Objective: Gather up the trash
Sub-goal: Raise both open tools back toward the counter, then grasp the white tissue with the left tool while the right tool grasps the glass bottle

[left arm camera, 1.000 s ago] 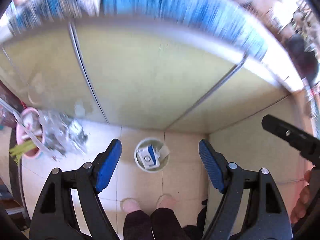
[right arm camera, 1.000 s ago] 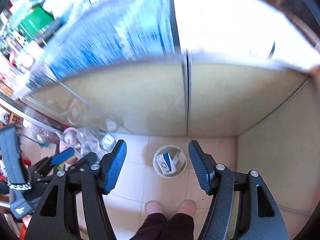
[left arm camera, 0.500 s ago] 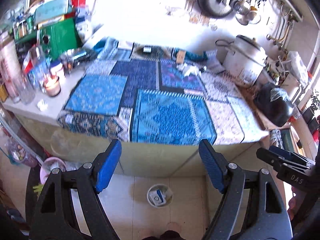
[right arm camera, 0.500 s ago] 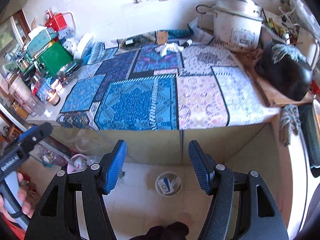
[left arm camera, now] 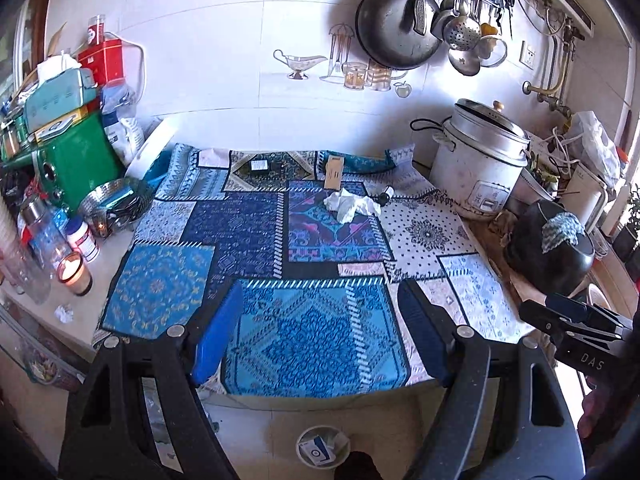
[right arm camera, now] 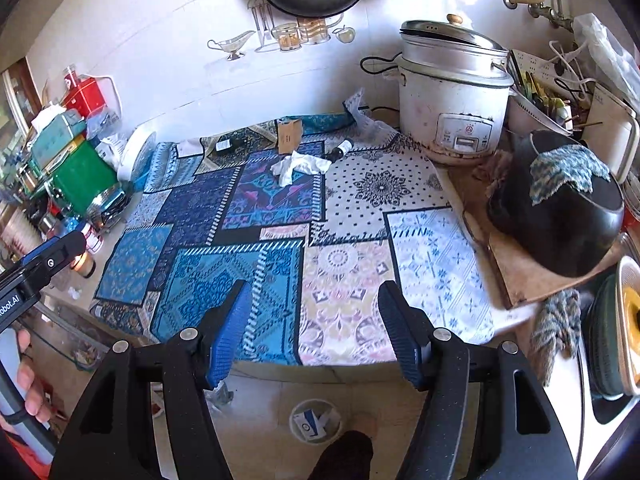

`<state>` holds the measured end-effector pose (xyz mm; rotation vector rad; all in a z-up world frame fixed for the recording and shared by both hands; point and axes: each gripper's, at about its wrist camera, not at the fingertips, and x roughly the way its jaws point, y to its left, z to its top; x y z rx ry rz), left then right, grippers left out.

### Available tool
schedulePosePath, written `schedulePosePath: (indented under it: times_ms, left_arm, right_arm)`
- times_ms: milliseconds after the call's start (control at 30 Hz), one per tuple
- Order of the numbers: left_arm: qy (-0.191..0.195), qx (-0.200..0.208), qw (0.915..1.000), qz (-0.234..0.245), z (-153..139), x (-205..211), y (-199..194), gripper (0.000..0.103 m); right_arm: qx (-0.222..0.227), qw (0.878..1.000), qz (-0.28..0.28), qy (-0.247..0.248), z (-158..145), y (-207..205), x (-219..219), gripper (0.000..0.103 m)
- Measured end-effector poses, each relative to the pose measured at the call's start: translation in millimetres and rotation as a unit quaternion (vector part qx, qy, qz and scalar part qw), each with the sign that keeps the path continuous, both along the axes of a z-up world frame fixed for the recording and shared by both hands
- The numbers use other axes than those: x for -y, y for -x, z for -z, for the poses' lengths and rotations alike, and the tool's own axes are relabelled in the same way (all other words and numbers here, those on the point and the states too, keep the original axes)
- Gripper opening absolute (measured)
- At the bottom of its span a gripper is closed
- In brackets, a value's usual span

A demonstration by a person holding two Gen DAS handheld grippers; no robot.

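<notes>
A crumpled white tissue (left arm camera: 351, 205) lies on the patchwork cloth (left arm camera: 256, 248) at the back middle of the counter; it also shows in the right wrist view (right arm camera: 298, 168). A small dark bottle (right arm camera: 340, 149) and a brown card box (right arm camera: 289, 135) lie beside it. A small white paper ball (left arm camera: 63, 313) sits at the counter's left edge. A round bin (left arm camera: 322, 447) holding a blue-and-white box stands on the floor below. My left gripper (left arm camera: 320, 334) and right gripper (right arm camera: 316, 328) are open and empty, above the counter's front edge.
A rice cooker (right arm camera: 452, 92) stands at the back right, a black pot (right arm camera: 560, 216) with a knitted cloth on a board to the right. A green appliance (left arm camera: 68, 160), jars and a lit candle (left arm camera: 74, 274) crowd the left. Pans hang on the wall.
Both grippers have risen from pointing at the floor bin and cabinet front to looking over the countertop. Both stay open and empty.
</notes>
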<state>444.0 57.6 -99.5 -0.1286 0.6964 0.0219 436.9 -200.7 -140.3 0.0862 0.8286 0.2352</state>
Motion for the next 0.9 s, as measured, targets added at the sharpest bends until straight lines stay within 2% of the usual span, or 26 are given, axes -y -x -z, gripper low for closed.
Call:
schedulePosePath:
  times_ms: [67, 267, 333, 400, 533, 667, 900]
  left_arm:
    - [0.013, 0.001, 0.9999, 0.007, -5, 9, -27, 0.079]
    - [0.012, -0.015, 0.9998, -0.008, -6, 34, -104, 0.079]
    - [0.022, -0.027, 0.9992, -0.02, 0, 37, -129, 0.086]
    - [0.022, -0.04, 0.9985, -0.03, 8, 39, -150, 0.087]
    - [0.011, -0.076, 0.9966, -0.03, 26, 40, -193, 0.087]
    - [0.0, -0.1, 0.9949, -0.013, 51, 37, -232, 0.087]
    - [0.0, -0.164, 0.985, 0.053, 112, 29, -315, 0.087]
  right_arm:
    - [0.004, 1.0, 0.002, 0.005, -6, -22, 10, 0.062]
    - [0.018, 0.999, -0.022, 0.02, -23, -91, 34, 0.062]
    - [0.023, 0.999, -0.026, 0.029, -23, -112, 39, 0.062]
    - [0.017, 0.999, -0.024, 0.028, -20, -131, 43, 0.062]
    - [-0.004, 1.0, -0.022, 0.005, -7, -161, 48, 0.062]
    - [-0.026, 0.999, -0.011, 0.015, 7, -185, 45, 0.062]
    - [-0.061, 0.997, 0.037, 0.024, 27, -227, 32, 0.062]
